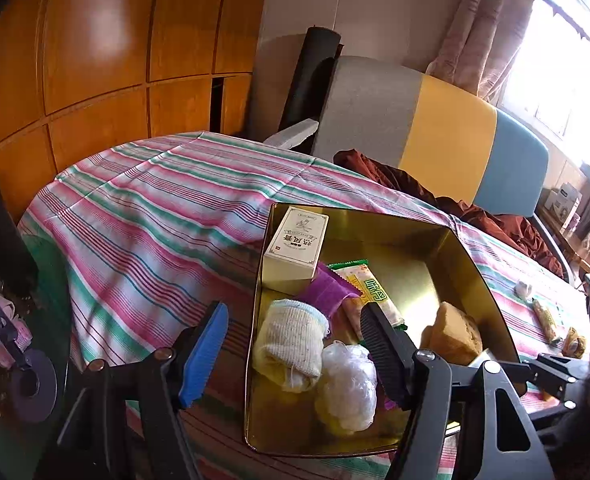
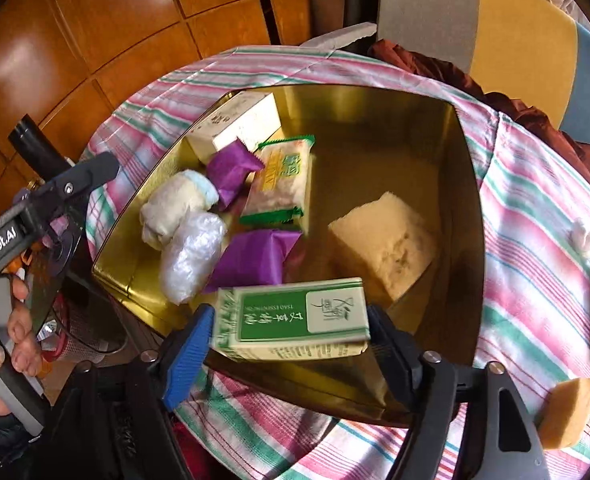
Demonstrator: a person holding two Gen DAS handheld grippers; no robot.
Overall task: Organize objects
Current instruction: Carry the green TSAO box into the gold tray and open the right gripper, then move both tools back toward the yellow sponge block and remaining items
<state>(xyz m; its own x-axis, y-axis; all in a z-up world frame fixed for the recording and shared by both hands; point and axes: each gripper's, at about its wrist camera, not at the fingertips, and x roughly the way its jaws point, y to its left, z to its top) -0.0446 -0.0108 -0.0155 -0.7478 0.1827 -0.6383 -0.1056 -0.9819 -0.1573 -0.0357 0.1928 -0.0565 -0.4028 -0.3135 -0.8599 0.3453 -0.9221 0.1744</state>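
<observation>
On the cloth-covered table [image 2: 535,184] stands an open tin [image 2: 469,168] holding a carton [image 2: 235,124] in its far left corner, a wafer packet [image 2: 279,184] just behind two wrapped sweets [image 2: 251,260], a sponge [image 2: 383,240] toward its right wall, and another sponge [image 2: 567,412] outside near the table's near right edge.

Left gripper [image 1: 295,340] agape over gold tin [image 1: 461,248]
</observation>
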